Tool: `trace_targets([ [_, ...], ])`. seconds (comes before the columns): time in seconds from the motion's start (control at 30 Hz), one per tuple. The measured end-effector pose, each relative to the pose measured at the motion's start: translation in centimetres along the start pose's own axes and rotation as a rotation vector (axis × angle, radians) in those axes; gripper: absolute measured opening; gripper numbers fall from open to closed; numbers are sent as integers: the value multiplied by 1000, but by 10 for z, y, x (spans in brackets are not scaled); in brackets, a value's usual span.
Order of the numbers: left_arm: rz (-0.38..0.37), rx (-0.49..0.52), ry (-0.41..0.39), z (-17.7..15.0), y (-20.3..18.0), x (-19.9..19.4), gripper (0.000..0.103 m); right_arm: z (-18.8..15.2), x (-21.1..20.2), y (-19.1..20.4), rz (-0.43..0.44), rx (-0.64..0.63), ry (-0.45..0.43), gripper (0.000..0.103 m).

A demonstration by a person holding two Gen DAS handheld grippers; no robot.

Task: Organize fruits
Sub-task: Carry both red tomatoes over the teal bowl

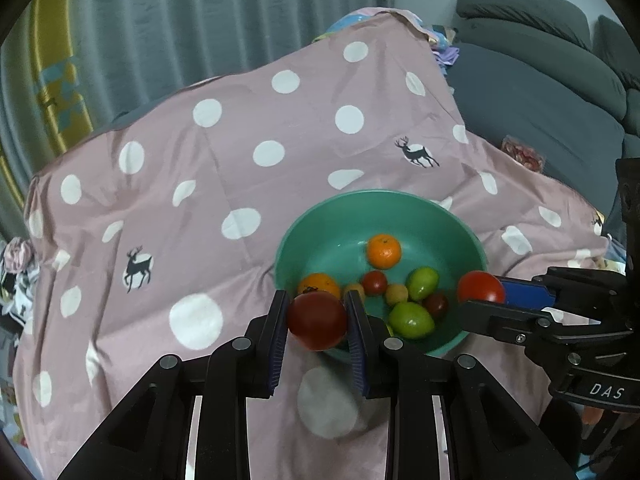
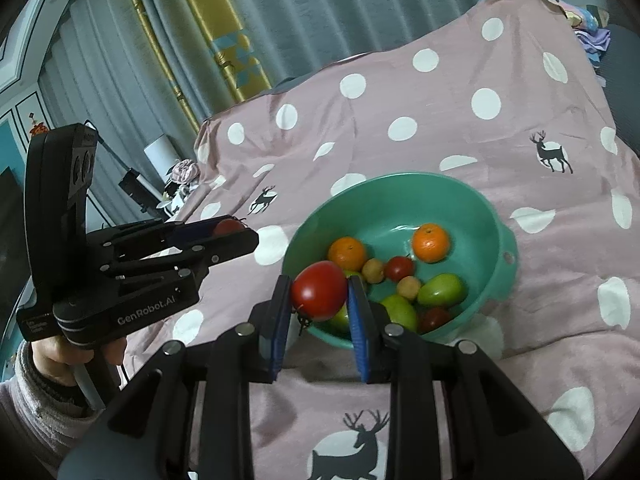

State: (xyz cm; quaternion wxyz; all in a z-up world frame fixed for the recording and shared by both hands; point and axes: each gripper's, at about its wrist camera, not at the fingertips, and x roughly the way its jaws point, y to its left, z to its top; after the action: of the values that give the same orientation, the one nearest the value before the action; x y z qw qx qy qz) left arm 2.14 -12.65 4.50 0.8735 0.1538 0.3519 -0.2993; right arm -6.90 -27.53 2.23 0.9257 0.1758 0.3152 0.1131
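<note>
A teal bowl stands on a pink polka-dot cloth and holds two oranges, green fruits, small red tomatoes and small yellow fruits. My left gripper is shut on a dark red tomato just before the bowl's near rim. My right gripper is shut on a bright red tomato over the bowl's near rim. Each gripper shows in the other view: the right one and the left one.
The pink cloth with white dots and deer prints covers the surface. A grey sofa lies at the back right, and grey and yellow curtains hang behind. Clutter sits at the cloth's left edge.
</note>
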Motion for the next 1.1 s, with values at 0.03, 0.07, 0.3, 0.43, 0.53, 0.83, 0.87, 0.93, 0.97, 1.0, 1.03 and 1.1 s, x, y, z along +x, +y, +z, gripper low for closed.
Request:
trace_targets([
  [0.03, -2, 3, 2, 2, -2, 2, 28, 0, -1, -2, 0, 2, -2, 28],
  [0.07, -3, 6, 3, 3, -3, 4, 28, 0, 0, -4, -3, 5, -4, 28],
  [0.3, -5, 27, 17, 11, -11, 16, 28, 5, 2, -14, -25, 9, -6, 28],
  [0.43, -4, 39, 24, 14, -14, 23, 28, 6, 6, -19, -41, 11, -1, 28],
  [0.53, 6, 48, 36, 15, -15, 30, 28, 6, 10, -23, -47, 20, 7, 28],
  [0.83, 12, 67, 67, 16, -18, 48, 28, 6, 18, -32, -53, 29, 18, 28],
  [0.87, 14, 69, 71, 16, -19, 50, 28, 7, 18, -33, -55, 30, 19, 28],
  [0.93, 17, 73, 78, 17, -19, 55, 28, 8, 20, -34, -55, 33, 21, 28],
  [0.97, 20, 75, 80, 17, -19, 56, 28, 8, 21, -35, -56, 34, 23, 28],
  [1.0, 22, 76, 82, 17, -19, 58, 28, 8, 23, -36, -57, 35, 26, 28],
  [1.03, 23, 77, 85, 17, -19, 60, 28, 8, 23, -37, -57, 35, 27, 28],
  [1.1, 27, 80, 91, 18, -19, 63, 28, 9, 26, -39, -58, 36, 33, 28],
])
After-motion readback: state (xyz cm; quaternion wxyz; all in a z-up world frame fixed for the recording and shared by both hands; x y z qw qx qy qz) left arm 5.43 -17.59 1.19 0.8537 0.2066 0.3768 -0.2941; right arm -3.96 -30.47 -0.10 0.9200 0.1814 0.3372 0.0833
